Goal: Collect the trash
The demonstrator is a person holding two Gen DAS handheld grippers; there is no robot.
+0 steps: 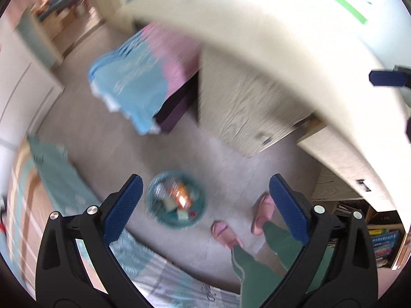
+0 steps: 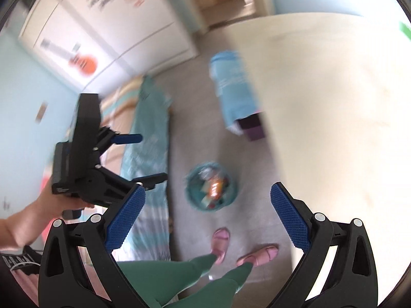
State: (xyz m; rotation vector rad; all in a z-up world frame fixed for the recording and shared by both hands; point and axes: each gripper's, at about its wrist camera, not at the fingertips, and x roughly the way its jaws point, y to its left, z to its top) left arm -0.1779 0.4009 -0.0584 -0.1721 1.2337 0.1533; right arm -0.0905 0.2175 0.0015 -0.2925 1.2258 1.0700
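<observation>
A round teal bin [image 1: 154,202] stands on the grey floor far below, holding an orange wrapper [image 1: 181,195] and other scraps; it also shows in the right wrist view [image 2: 191,192]. My left gripper [image 1: 205,205] is open and empty, high above the bin; from the right wrist view its body [image 2: 82,159] is at the left with open fingers [image 2: 128,138]. My right gripper [image 2: 207,214] is open and empty, also high above the floor. One blue finger [image 1: 385,78] of it shows at the left view's right edge. Both views are blurred.
A cream desk top [image 1: 269,25] with green tape and drawers [image 1: 246,107] is at the right. A chair draped in blue and pink cloth [image 1: 138,77] stands beyond the bin. A bed with teal bedding [image 2: 149,138] is at the left. My legs and pink slippers [image 2: 221,238] are below.
</observation>
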